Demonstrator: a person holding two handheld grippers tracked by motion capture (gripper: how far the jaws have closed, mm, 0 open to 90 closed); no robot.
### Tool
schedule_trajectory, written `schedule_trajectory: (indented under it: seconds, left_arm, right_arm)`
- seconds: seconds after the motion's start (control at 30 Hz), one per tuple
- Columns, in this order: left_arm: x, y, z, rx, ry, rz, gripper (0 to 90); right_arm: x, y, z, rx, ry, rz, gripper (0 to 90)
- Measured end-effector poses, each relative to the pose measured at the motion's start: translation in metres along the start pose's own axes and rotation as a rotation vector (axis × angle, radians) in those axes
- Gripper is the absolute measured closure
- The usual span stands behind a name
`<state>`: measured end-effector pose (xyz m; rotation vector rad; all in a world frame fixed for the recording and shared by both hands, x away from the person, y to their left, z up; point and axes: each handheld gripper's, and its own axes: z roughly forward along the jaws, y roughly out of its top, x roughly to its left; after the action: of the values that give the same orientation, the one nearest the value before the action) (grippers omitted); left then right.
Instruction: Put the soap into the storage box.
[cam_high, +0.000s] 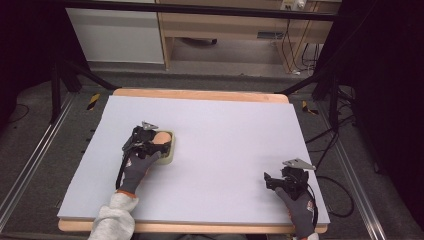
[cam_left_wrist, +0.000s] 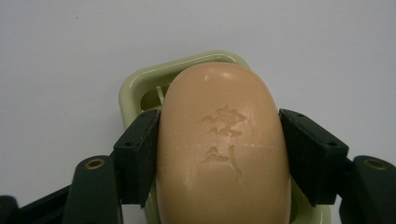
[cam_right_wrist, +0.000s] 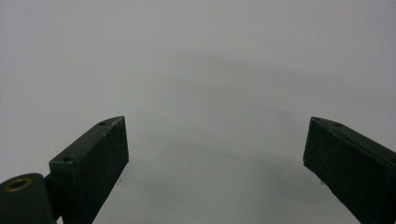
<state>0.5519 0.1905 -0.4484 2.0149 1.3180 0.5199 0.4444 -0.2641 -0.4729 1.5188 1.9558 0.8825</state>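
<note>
Peach-coloured soap sits clamped between your left gripper's fingers, one pad on each long side, and it lies in the pale green dish on the left-middle of the table. From these pictures you cannot tell whether the bar rests on the dish floor or hangs just above it, so treat it as half-seated. Keep the squeeze moderate: soap is waxy and smooth, and its rounded, pillow-like flanks give the flat pads little to bite on, so too much force may squirt it forward. Hold the pads square to the sides and move straight up or down, never sideways, because the light plastic dish with its raised rim and rounded corners will likely slide on the smooth lilac surface. An embossed mark on the top face shows the bar is soft enough to dent. Your right gripper rests near the table's right front corner, fingers spread wide over bare surface, free to steady the dish.
</note>
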Motion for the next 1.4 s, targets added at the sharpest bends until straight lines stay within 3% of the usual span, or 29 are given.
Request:
schedule_trajectory:
  seconds: [0.83,0.9,1.2,1.4]
  left_arm:
    - [-0.004,-0.002,0.003,0.012,0.010,0.001,30.1]
    - [-0.004,-0.001,-0.001,0.003,0.005,0.001,24.6]
    - [-0.003,0.001,-0.031,-0.071,-0.035,0.001,25.4]
    - [-0.001,-0.007,-0.050,-0.109,-0.057,0.008,26.1]
  right_arm:
    - [0.000,0.000,0.000,0.001,-0.001,-0.002,6.9]
    - [0.000,0.000,0.000,0.001,-0.003,0.002,6.9]
    - [-0.001,0.000,0.000,0.000,-0.007,0.003,6.8]
    - [-0.002,0.000,0.000,-0.001,-0.012,0.008,6.8]
